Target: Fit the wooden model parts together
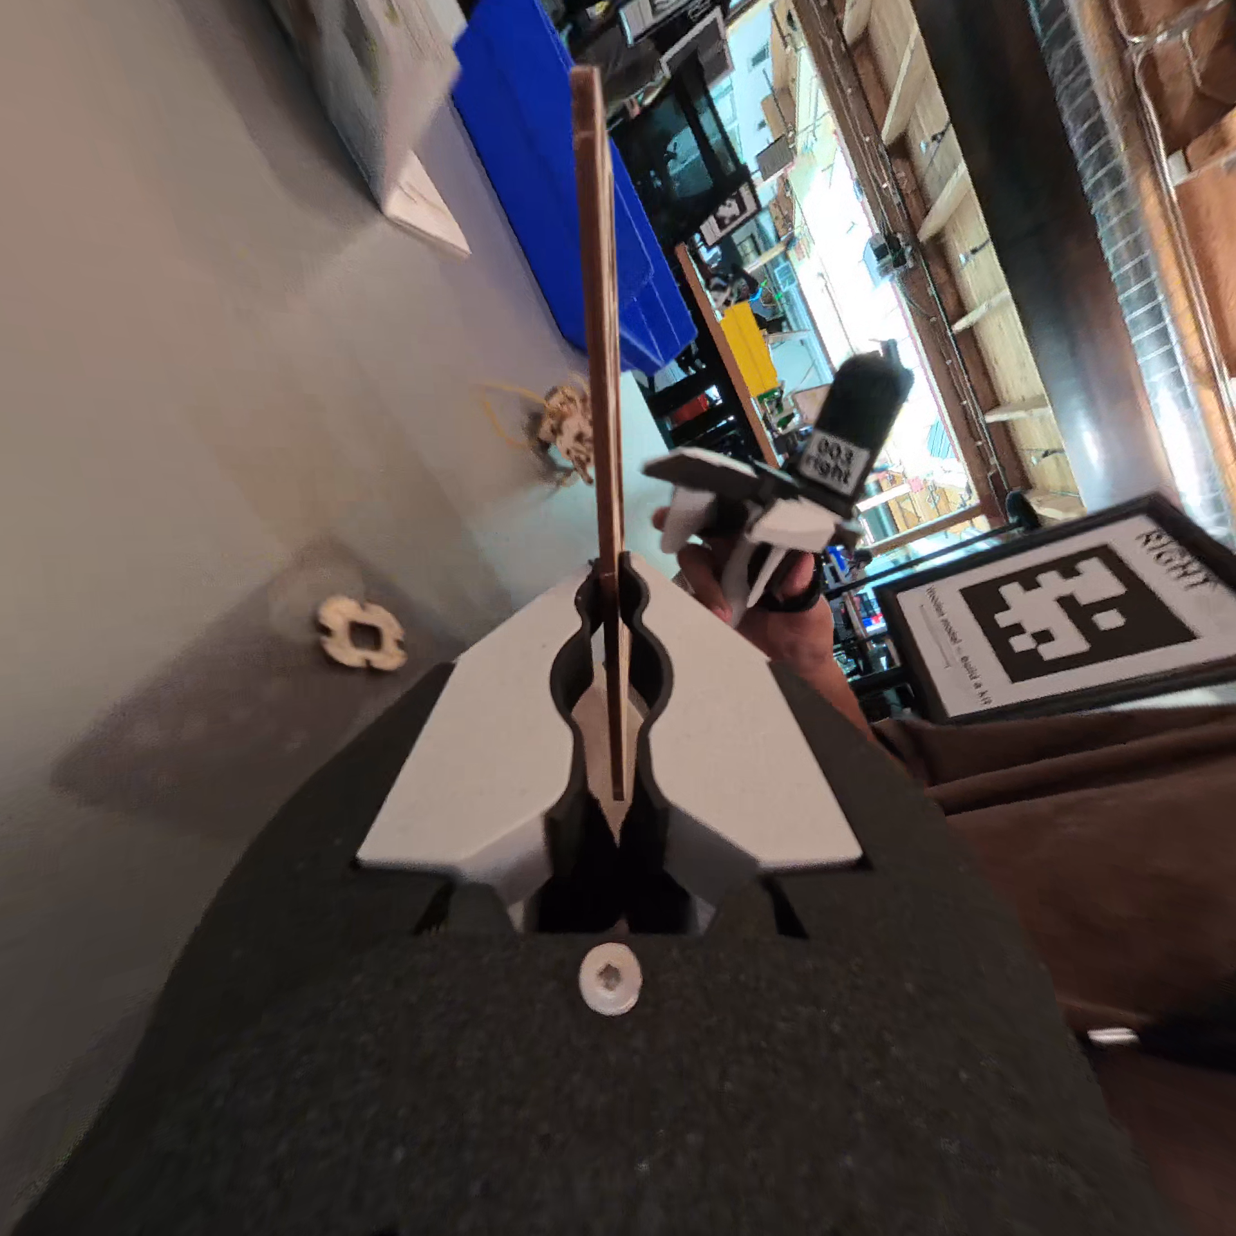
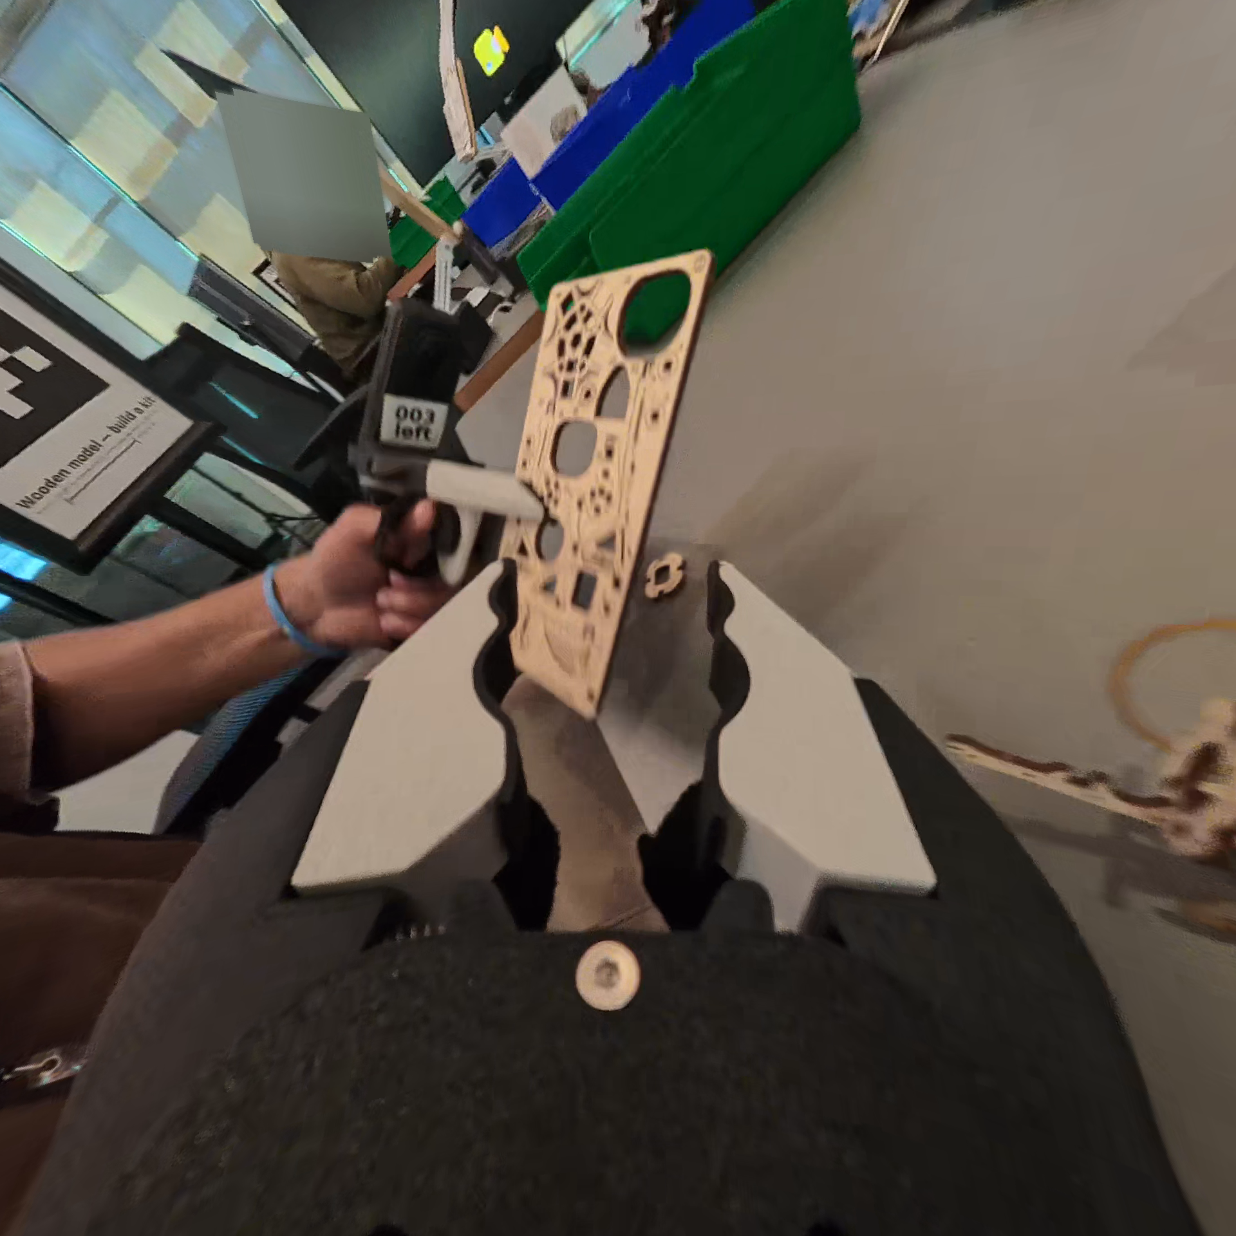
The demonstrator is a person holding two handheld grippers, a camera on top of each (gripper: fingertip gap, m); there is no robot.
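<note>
Gripping the wooden sheet (image 1: pixel 602 348) upright, the left tongs (image 1: pixel 607 582) face the raised, wide-open right tongs (image 2: pixel 608 588).

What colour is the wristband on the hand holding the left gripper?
Light blue wristband; it shows best in the right wrist view.

Grey table (image 2: pixel 1003 334) — blue bins (image 1: pixel 555 200), bright windows (image 1: pixel 822 221) behind.

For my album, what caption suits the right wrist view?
Left gripper holds a laser-cut wooden sheet upright before the open right gripper.
</note>
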